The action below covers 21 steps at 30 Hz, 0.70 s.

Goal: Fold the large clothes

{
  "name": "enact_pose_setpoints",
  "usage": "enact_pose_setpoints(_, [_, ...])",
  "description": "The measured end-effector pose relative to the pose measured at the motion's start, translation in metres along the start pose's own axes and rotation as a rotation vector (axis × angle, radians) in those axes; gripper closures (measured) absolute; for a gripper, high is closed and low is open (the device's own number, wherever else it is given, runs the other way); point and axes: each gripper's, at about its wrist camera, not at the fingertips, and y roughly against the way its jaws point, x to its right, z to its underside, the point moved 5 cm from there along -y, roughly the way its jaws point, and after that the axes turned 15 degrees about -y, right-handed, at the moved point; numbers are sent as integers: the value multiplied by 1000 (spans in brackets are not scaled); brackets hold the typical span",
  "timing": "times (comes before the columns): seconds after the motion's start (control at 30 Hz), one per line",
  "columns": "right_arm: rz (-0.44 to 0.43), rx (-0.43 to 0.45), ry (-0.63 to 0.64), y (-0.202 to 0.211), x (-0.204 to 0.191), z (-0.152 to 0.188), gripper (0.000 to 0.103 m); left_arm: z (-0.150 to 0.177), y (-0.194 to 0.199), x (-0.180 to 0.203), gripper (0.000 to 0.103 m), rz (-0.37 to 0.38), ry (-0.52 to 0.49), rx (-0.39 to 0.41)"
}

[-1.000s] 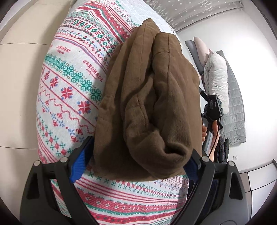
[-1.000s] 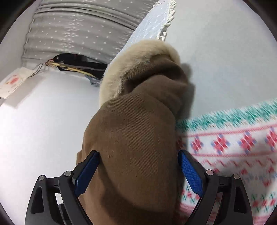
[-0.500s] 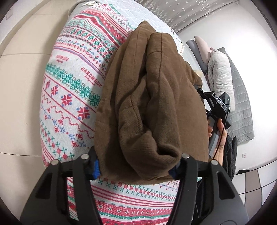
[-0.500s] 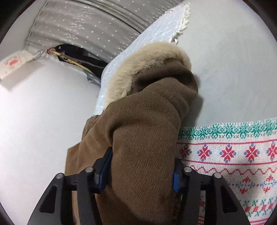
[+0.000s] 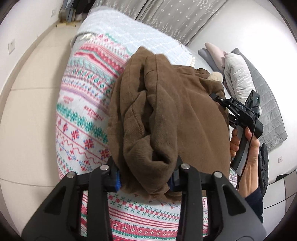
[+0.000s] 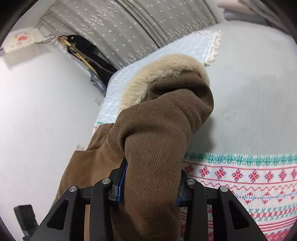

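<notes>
Likely a bedroom: bed (image 5: 96, 103), pillows (image 5: 237, 77), curtains (image 5: 167, 16).

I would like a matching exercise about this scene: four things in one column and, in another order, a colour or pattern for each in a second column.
Things:
1. coat
2. fur trim
3. patterned blanket
4. curtain

Colours or patterns:
A. grey with small white dots
B. brown
C. red and green bands on white
D. beige

Pairs: 1-B, 2-D, 3-C, 4-A

Both the left gripper and the right gripper are clamped on the coat.
</notes>
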Motion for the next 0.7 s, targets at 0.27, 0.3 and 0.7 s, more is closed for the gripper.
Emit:
enact_pose_setpoints(0.27, [-3,59,103,46,-48,7,66,-15,31,21,67,12,-47,91])
enact_pose_setpoints(0.3, [-7,68,104,54,-51,6,66,-17,37,23,67,23,-46,104])
enact_pose_setpoints(0.7, [-42,160,174,235,-58,35,66,20,143,146,68,100,-199,243])
